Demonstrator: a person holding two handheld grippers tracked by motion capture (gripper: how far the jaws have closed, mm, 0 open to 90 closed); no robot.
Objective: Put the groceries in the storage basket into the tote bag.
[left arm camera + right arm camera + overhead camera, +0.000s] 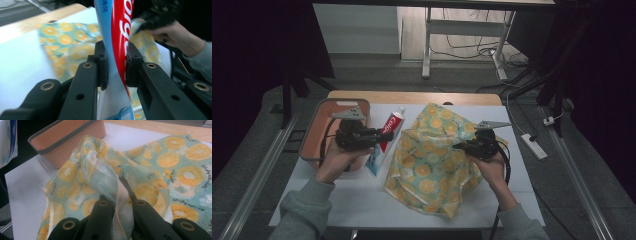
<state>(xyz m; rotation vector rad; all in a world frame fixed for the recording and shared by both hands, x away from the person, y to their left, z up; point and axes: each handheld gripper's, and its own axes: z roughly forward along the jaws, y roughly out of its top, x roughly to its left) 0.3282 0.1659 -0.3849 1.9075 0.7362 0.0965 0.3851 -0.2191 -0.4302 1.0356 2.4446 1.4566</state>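
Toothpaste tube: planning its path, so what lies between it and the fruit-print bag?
In the high view, only bare white tabletop separates the toothpaste tube from the fruit-print bag.

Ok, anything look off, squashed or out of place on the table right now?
One thing: the toothpaste tube looks pinched in where the left gripper clamps it. The fruit-print bag is rumpled, its edge held by the right gripper. Nothing looks spilled.
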